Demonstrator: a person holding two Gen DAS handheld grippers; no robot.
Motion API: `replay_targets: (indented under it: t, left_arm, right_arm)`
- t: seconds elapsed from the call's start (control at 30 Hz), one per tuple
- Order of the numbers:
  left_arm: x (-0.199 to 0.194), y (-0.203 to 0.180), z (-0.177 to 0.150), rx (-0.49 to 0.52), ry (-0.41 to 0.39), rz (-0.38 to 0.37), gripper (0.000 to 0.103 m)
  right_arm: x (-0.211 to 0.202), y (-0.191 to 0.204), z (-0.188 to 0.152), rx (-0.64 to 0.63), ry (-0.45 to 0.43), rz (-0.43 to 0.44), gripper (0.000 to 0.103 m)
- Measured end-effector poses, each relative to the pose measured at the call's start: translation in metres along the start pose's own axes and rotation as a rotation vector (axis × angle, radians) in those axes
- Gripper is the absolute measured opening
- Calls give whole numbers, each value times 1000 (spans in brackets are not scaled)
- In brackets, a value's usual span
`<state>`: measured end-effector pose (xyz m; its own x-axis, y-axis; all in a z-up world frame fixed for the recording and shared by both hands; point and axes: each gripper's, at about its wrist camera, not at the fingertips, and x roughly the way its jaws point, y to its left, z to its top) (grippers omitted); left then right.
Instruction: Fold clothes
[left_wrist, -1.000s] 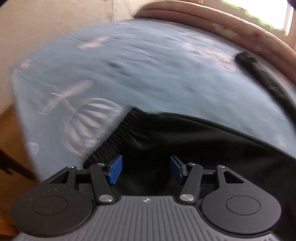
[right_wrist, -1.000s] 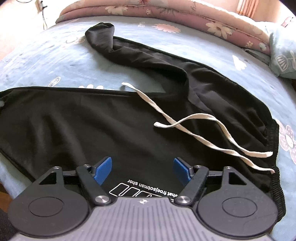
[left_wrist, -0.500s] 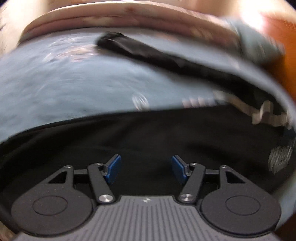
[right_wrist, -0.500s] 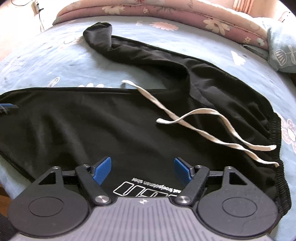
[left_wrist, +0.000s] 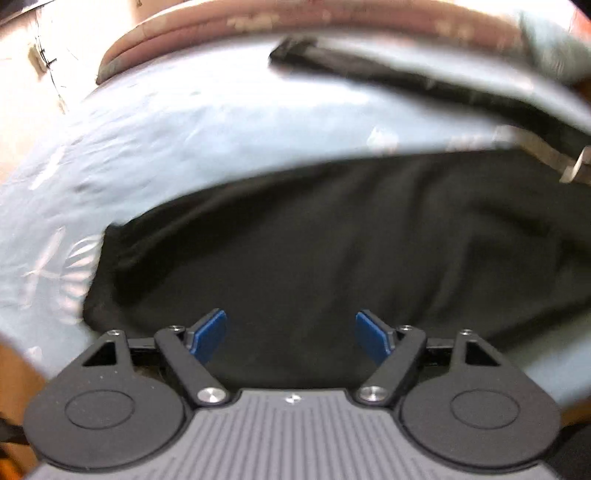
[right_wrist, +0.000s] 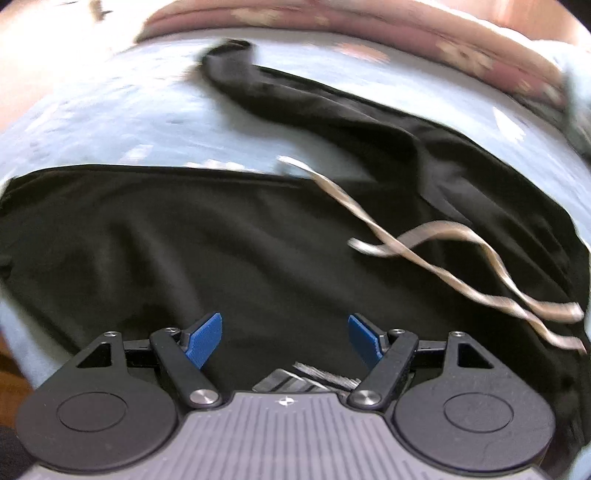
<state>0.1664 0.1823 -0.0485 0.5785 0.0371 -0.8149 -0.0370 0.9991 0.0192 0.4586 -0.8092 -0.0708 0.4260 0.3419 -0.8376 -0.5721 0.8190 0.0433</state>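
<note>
A big blue bedsheet (right_wrist: 110, 122) covers the bed. Black shorts (right_wrist: 240, 251) lie flat on it, one leg stretched far away, so they are ready to fold. The pale drawstring (right_wrist: 424, 258) lies loose on the right. The left gripper (left_wrist: 291, 334) has just been opening; nothing sits between its fingers. The right gripper (right_wrist: 285, 338) hangs wide, empty.

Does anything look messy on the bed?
Yes. The black pants lie unfolded, one leg bent off across the blue sheet, and the pale drawstring is loose across the cloth.
</note>
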Motion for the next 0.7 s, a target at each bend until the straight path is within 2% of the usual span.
replay_targets:
  t: [0.07,0.13,0.23,0.37,0.43,0.5,0.57,0.63,0.7]
  left_arm:
    - [4,-9,4,-17,-10,-91,78]
    - [12,-15,2,-16,25,-115,78]
    - [17,-16,-10,1,99,-83,78]
    - [7,-7,-25,30,150,-17,80]
    - [4,-2,-23,20,176,11,80]
    - [0,1,-16,-16,154,14,78]
    - [-7,0,-4,-53,77,-30,78]
    - [-6,-5,6,-83,30,-123,79]
    - [2,-13,11,-99,40,-194,79]
  right_arm:
    - [4,20,4,-71,-16,87,79]
    - [10,42,6,-146,-28,168,79]
    - [19,71,5,-223,-46,271,80]
    - [36,89,-6,-219,22,392,80]
    - [38,96,-16,-211,30,412,87]
    - [34,101,-19,-216,65,494,89]
    - [30,102,-17,-213,88,562,88]
    - [25,99,-13,-191,71,585,88]
    - [26,95,-7,-172,59,571,88]
